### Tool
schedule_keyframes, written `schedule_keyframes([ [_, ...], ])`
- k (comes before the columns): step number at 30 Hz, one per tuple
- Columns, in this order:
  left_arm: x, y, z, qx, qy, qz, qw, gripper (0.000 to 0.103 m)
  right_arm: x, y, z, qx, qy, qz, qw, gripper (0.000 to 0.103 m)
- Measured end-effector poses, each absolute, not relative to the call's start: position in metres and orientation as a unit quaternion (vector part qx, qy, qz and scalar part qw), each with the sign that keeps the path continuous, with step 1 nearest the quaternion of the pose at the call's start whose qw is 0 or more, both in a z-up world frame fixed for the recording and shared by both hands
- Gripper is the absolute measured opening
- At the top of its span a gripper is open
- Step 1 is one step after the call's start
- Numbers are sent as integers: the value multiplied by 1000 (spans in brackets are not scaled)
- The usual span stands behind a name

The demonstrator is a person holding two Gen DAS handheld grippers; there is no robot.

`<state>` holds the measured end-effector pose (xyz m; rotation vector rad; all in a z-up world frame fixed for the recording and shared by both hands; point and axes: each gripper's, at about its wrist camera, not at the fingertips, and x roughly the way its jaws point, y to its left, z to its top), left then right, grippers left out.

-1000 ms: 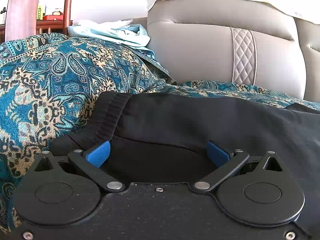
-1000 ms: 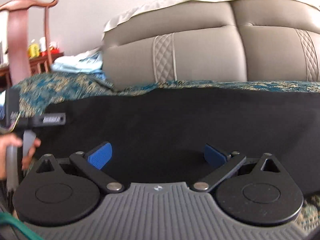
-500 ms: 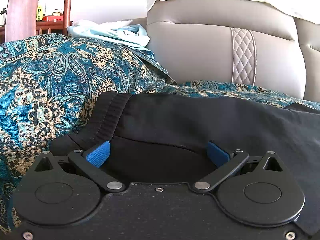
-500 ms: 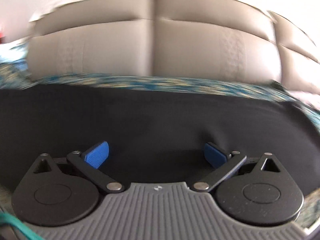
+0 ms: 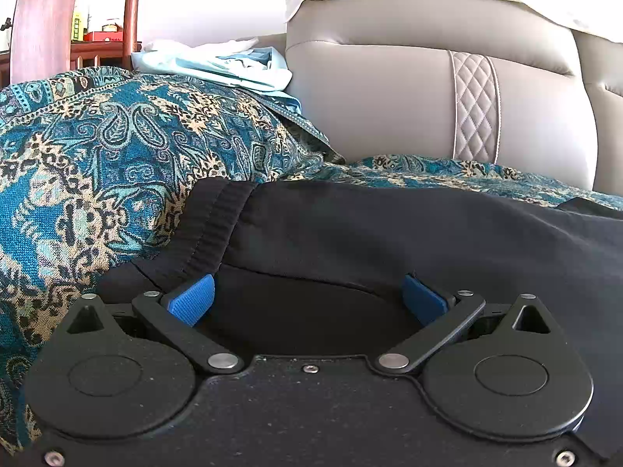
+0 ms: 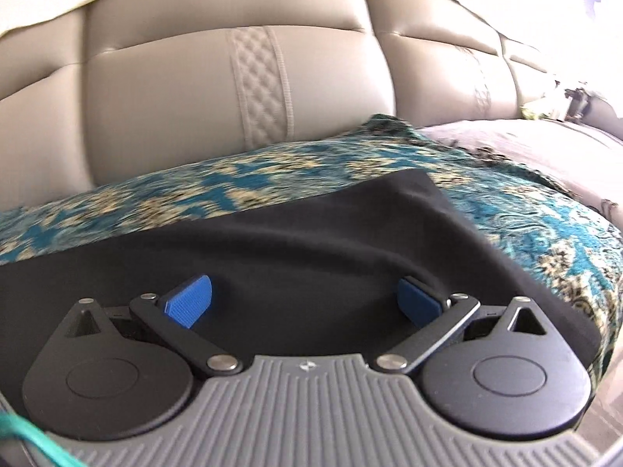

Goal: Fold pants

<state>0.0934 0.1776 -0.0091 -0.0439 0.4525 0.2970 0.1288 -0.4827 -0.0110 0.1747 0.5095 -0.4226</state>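
Both tools are spread wide and gripping nothing: the left tool sits right at the waistband end of the black pants on the sofa throw, the right tool probably lining up on the hem end for the fold.

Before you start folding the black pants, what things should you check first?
1. Left hand-held gripper open over the waistband end: ok, jaws spread wide.
2. Right hand-held gripper open over the far end: ok, jaws spread.
3. Cloth caught between either pair of blue pads: not ok, nothing pinched yet.
4. Black pants spread out on the patterned blanket: ok, with a few creases near the right hand-held gripper.
5. Waistband visible and reachable: ok, just ahead of the left pad.
6. Pants hem lying flat: cannot tell, that picture is blurry.
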Motion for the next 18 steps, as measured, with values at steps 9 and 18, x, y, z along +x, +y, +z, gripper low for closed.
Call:
schedule_keyframes([
  [9,94,178,-10,-21,223,147,963,103,156,-526,-4,91,268,-251,926,103],
  [18,94,178,-10,-22,223,150,963,103,130,-530,20,178,248,-240,922,103],
])
